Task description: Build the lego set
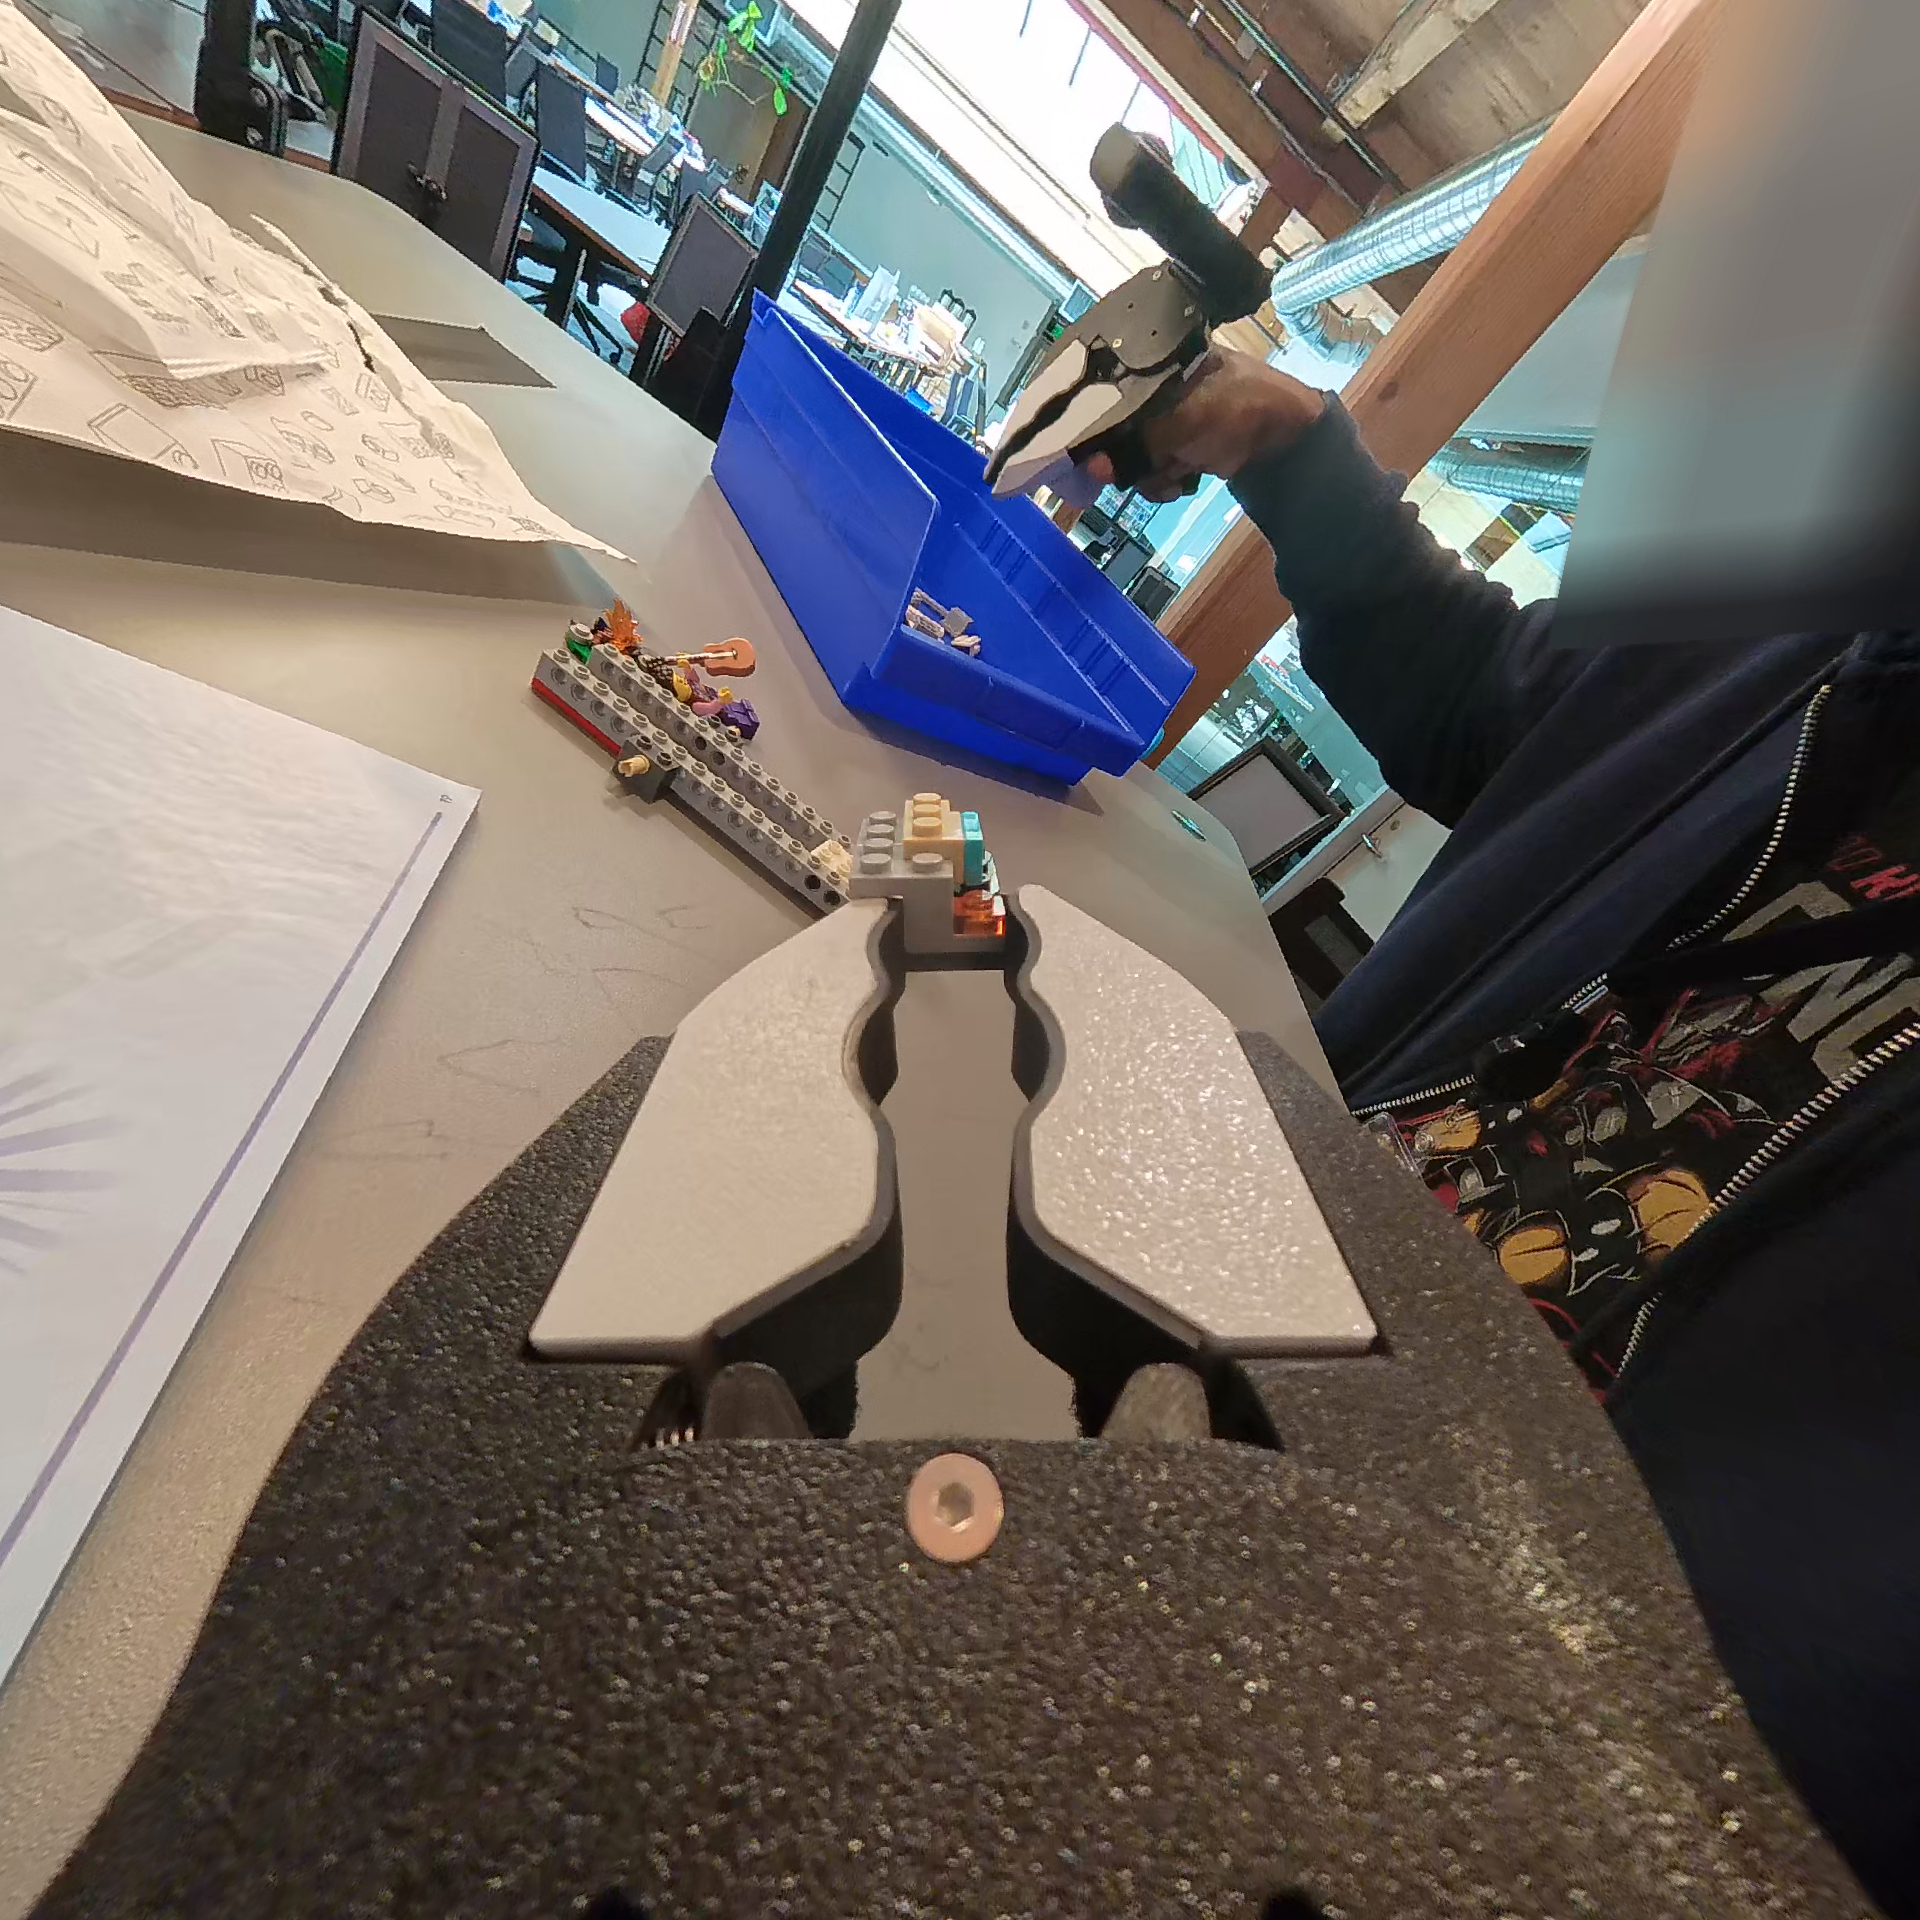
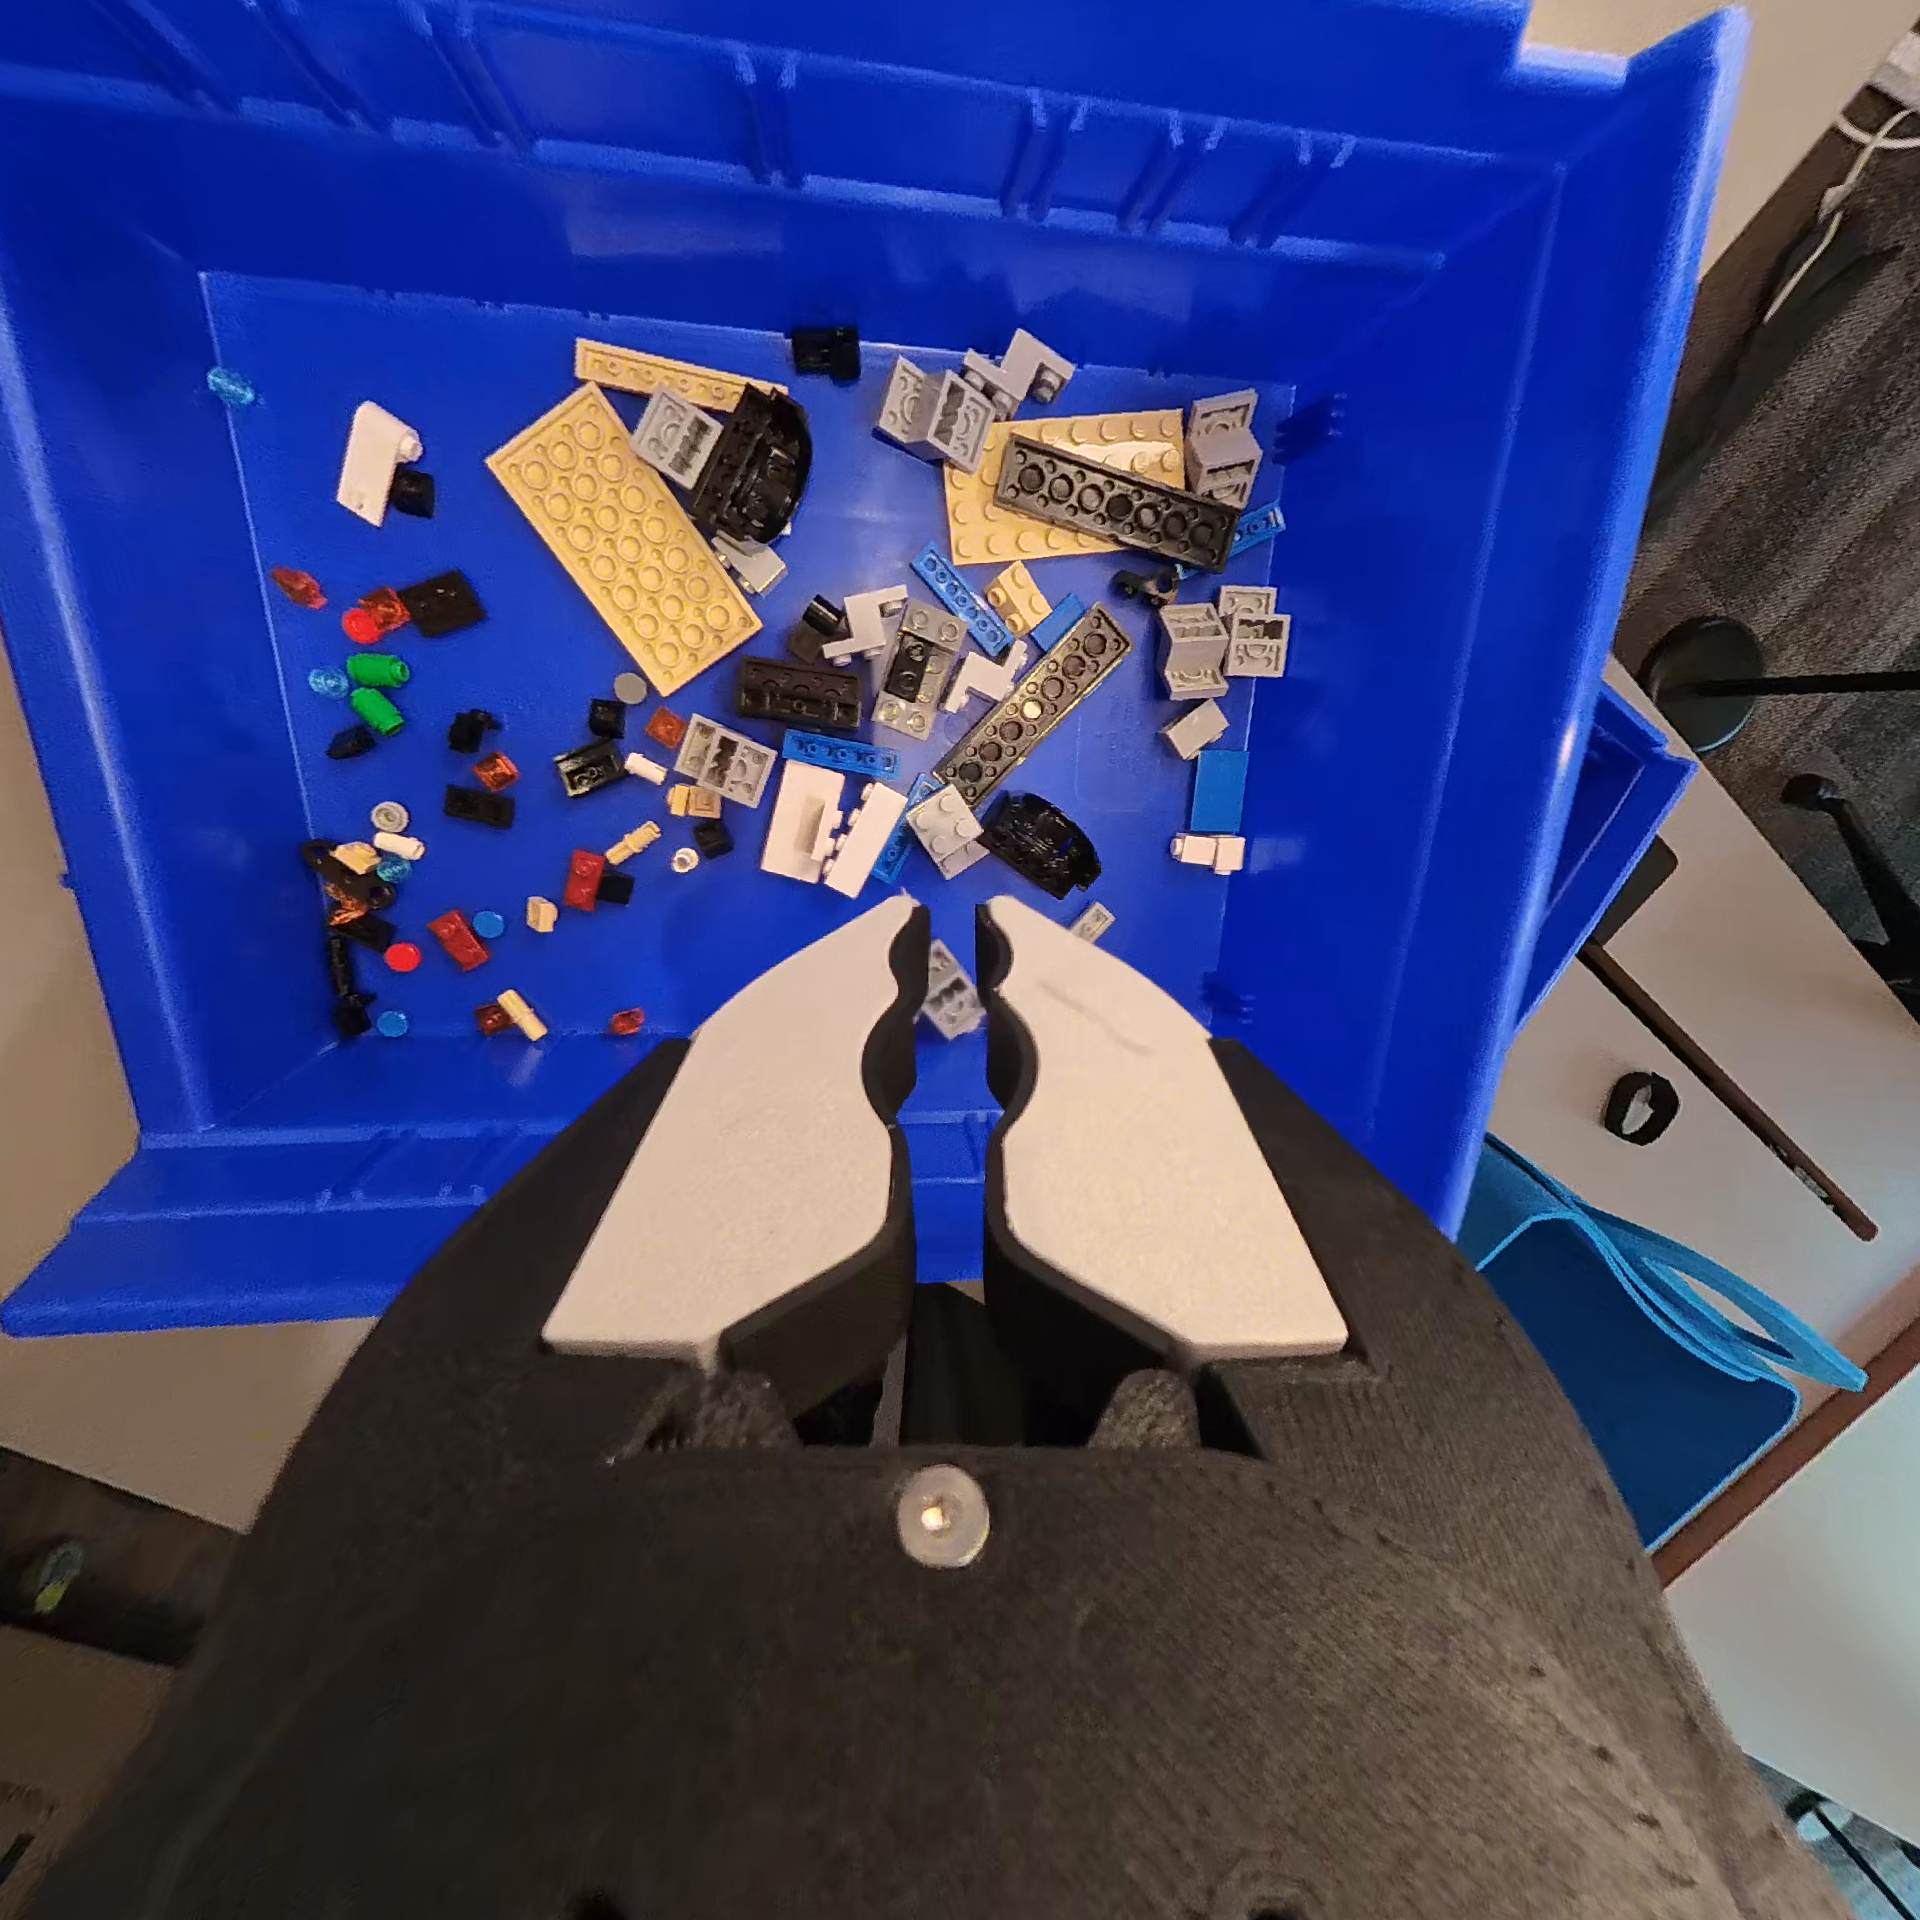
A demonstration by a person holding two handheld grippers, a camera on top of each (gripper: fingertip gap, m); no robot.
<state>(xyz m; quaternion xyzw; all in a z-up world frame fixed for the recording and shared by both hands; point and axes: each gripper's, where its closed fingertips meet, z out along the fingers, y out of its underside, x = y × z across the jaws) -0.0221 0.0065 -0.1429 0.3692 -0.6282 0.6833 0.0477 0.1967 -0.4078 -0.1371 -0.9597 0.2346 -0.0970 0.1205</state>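
Note:
My left gripper (image 1: 951, 920) is shut on a small brick assembly (image 1: 925, 868) of grey, tan, teal and clear orange pieces, and holds it low over the grey table (image 1: 582, 935). My right gripper (image 2: 948, 914) hangs over the blue bin (image 2: 1403, 623) and is shut on a small light grey brick (image 2: 951, 992), which sits between the fingers a little behind the tips. In the left wrist view the right gripper (image 1: 1013, 473) is raised above the bin's rim (image 1: 831, 436) with a pale piece at its tip. Several loose bricks (image 2: 727, 675) lie on the bin floor.
A long grey studded beam build with small figures and a guitar piece (image 1: 686, 727) lies on the table left of the bin. Printed sheets (image 1: 208, 343) and a white page (image 1: 156, 883) lie at the left. A person's dark sleeve (image 1: 1455, 644) is at the right. The grippers' ends are close to 50 cm from one another.

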